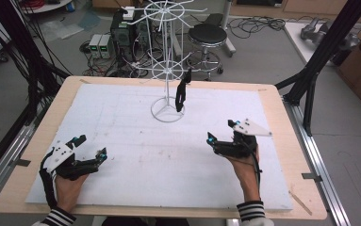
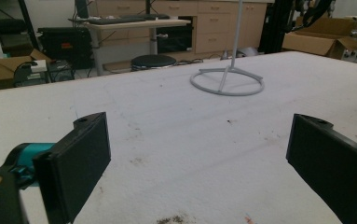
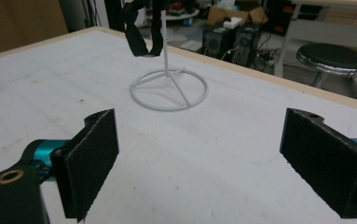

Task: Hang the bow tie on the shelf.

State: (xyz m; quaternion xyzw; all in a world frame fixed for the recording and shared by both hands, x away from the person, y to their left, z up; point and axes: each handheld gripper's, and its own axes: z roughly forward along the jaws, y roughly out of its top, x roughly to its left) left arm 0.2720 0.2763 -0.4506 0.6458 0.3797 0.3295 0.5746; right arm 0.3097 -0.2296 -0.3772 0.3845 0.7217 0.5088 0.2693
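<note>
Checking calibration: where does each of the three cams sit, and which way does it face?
High view: above the person's side, facing forward and down on the table; both hands, left gripper and right gripper show.
Left gripper view: on that gripper, low, toward the white rack; own jaws.
Right gripper view: likewise, toward the rack; own jaws.
All three share the rack.

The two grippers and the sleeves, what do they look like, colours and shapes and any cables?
Both the left gripper and the right gripper are black, with teal parts at the base of their flat, rectangular black jaws. Each carries a pale grey three-cornered plate on top, and a black cable trails back along the hand. The person wears sleeves striped in black and white.
</note>
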